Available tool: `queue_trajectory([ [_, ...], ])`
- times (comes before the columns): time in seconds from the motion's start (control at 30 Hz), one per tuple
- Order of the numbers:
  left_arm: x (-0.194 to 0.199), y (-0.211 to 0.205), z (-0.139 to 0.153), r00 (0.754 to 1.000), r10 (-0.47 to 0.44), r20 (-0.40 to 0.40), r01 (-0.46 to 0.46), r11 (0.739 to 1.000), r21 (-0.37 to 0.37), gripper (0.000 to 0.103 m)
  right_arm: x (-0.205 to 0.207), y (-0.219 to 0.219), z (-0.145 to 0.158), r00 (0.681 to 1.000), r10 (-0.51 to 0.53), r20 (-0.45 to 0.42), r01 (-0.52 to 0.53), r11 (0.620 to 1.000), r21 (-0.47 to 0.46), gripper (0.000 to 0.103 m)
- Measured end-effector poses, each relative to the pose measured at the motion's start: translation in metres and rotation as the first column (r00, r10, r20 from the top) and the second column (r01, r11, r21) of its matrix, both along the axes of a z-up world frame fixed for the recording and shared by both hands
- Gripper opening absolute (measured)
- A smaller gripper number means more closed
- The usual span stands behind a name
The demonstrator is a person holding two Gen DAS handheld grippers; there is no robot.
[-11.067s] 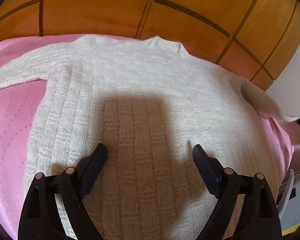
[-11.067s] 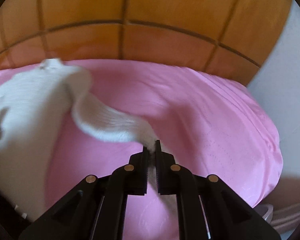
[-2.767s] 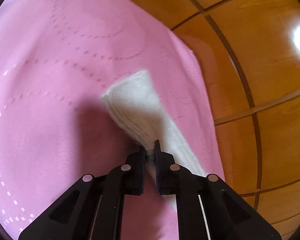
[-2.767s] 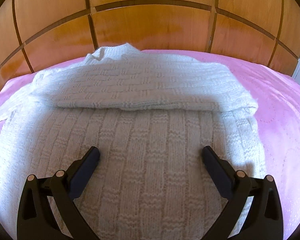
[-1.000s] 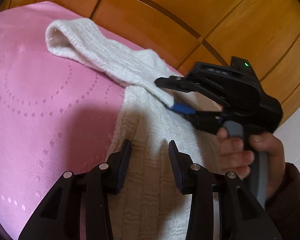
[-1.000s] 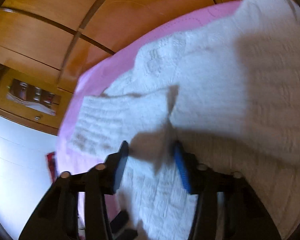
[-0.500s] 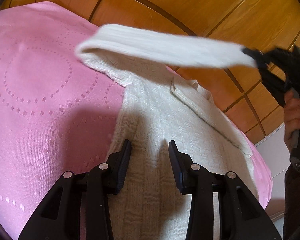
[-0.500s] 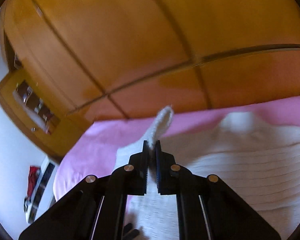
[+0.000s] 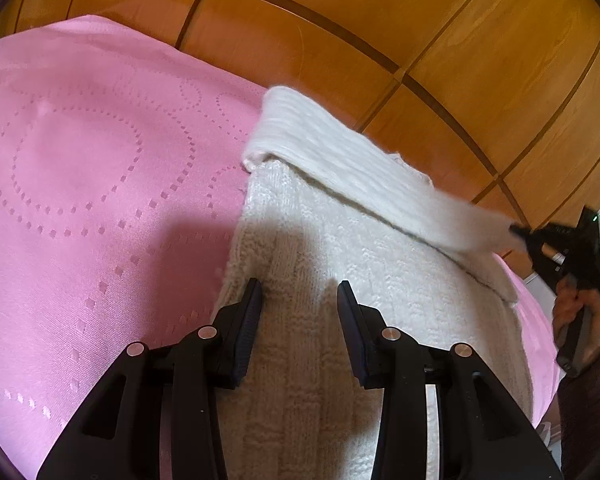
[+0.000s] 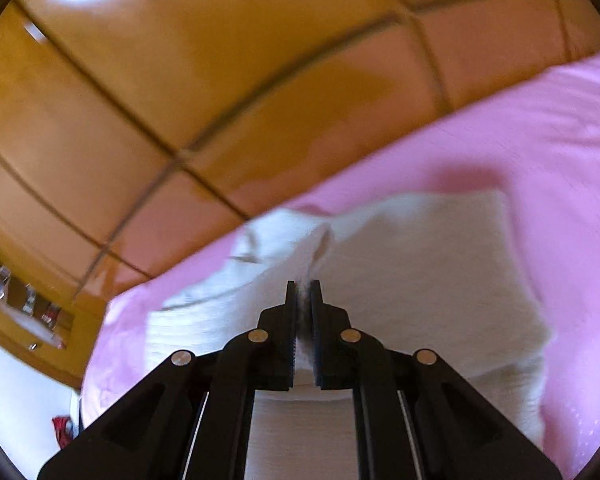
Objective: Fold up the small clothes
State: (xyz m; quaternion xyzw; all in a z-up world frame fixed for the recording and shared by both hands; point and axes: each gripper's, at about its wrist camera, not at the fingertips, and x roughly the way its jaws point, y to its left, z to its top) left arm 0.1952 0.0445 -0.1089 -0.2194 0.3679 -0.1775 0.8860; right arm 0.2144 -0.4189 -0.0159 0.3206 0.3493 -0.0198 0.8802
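A white knit sweater [image 9: 340, 320] lies on a pink bedspread [image 9: 100, 168], in front of wooden wardrobe doors [image 9: 420, 40]. The right gripper [image 10: 303, 286] has its fingers clenched on the end of the left sleeve [image 9: 360, 168], which stretches taut across the upper body of the garment. The left gripper [image 9: 298, 292] hovers over the sweater's edge near the armpit, fingers released and gripping nothing.

To do this step well, the sleeve should probably be carried flat across the chest, kept lightly taut so it lies without twists, then lowered before letting go. The left gripper could press the body down so the fold line stays straight. Pulling too hard risks dragging the whole sweater sideways.
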Motion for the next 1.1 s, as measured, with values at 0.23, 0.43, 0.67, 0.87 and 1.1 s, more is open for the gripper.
queue_trajectory([
  [0.23,0.003,-0.001,0.003,1.0,0.002,-0.006,-0.002,0.999,0.037,0.038,0.0,-0.039,-0.055,0.992,-0.055,-0.117,0.061,0.997,0.041,0.005],
  [0.43,0.007,0.005,0.025,0.998,-0.036,-0.047,0.039,0.998,0.052,0.038,-0.024,-0.047,-0.034,0.994,-0.071,-0.077,0.068,0.997,-0.041,0.031],
  [0.67,0.054,0.057,0.053,0.996,0.071,-0.056,-0.075,0.995,-0.067,0.058,-0.016,0.008,-0.004,0.998,0.061,-0.013,-0.063,0.977,-0.205,0.045],
  [0.87,0.119,0.066,0.052,0.992,0.074,-0.106,-0.084,0.992,-0.098,0.058,0.01,0.045,-0.035,0.986,0.125,-0.112,-0.154,0.939,-0.306,0.052],
  [1.1,0.187,0.047,0.032,0.977,0.047,-0.206,-0.075,0.988,-0.132,0.058,0.003,0.035,-0.051,0.99,0.117,-0.079,-0.135,0.946,-0.294,0.053],
])
